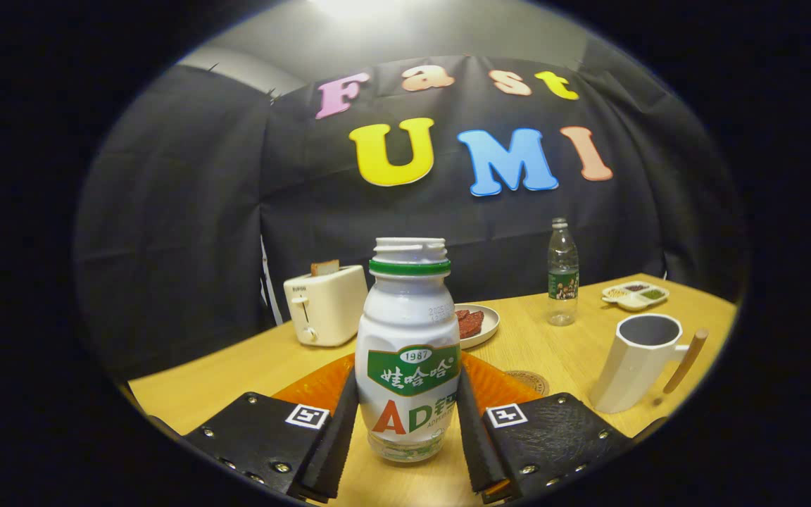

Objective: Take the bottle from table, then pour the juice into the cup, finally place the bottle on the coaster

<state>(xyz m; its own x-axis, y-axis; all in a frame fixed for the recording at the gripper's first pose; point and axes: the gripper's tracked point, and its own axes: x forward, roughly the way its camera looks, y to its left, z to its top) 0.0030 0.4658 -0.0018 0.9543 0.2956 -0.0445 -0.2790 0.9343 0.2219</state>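
Gripper view: hand-held gripper (407,422) clamps the bottle (409,352), cup (636,362) standing well apart near the table (236,373) edge.

On the wooden table (250,366) I note a cream toaster (326,304) with a slice of bread (324,267) in its slot, a plate (488,326) of dark red slices (469,322), a clear water bottle (562,273) standing upright, and beyond it a divided dish (635,295) of small foods.
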